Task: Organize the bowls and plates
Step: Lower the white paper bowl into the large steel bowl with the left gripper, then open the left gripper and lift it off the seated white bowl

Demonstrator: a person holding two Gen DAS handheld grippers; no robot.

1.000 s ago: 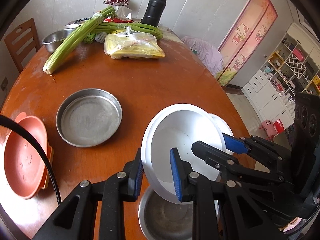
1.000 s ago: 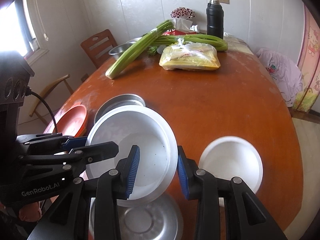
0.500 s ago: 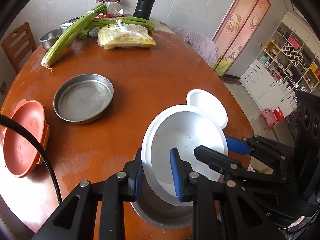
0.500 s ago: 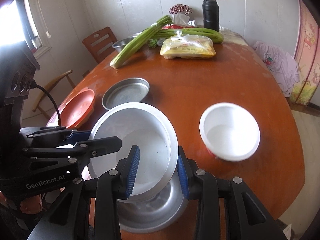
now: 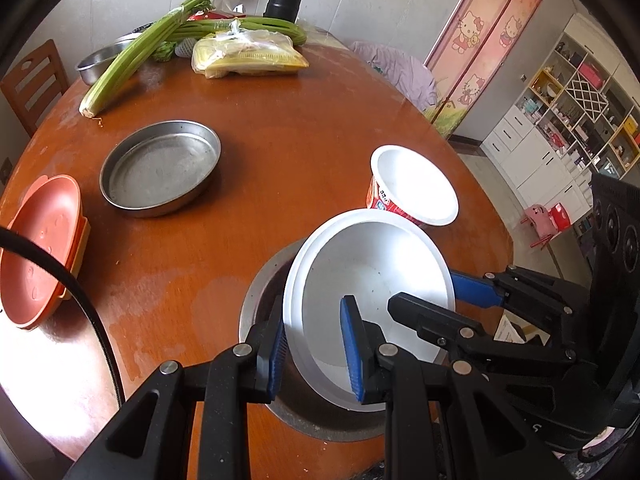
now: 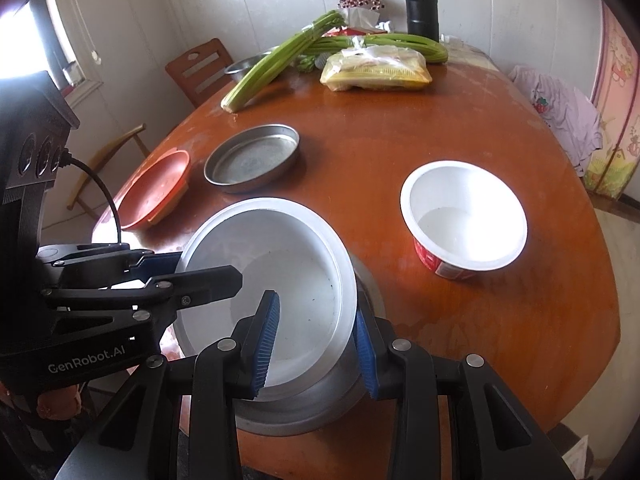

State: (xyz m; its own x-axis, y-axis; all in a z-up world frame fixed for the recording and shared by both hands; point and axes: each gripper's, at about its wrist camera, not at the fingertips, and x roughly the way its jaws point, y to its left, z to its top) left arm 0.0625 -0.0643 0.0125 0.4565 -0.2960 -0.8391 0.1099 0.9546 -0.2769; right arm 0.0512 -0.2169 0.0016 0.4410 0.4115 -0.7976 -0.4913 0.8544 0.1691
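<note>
Both grippers hold one large white bowl (image 5: pixel 372 280) by its rim. My left gripper (image 5: pixel 314 354) is shut on its near-left rim. My right gripper (image 6: pixel 316 340) is shut on its near-right rim; the bowl also shows in the right wrist view (image 6: pixel 280 264). The bowl hangs tilted just over a steel bowl (image 5: pixel 264 292) at the table's near edge, seen also in the right wrist view (image 6: pixel 344 404). A red-sided white paper bowl (image 6: pixel 464 216) stands to the right. A flat steel pan (image 6: pixel 252 158) and stacked orange plates (image 6: pixel 156 188) lie to the left.
Celery stalks (image 6: pixel 280 60), a yellow food bag (image 6: pixel 376 70), a black flask (image 6: pixel 420 4) and a steel basin (image 5: pixel 96 62) crowd the far side of the round brown table (image 6: pixel 400 128). Wooden chairs (image 6: pixel 200 68) stand at the far left.
Both grippers have drawn back toward the table's near edge with the white bowl. The steel bowl beneath it and the paper bowl have come into fuller view.
</note>
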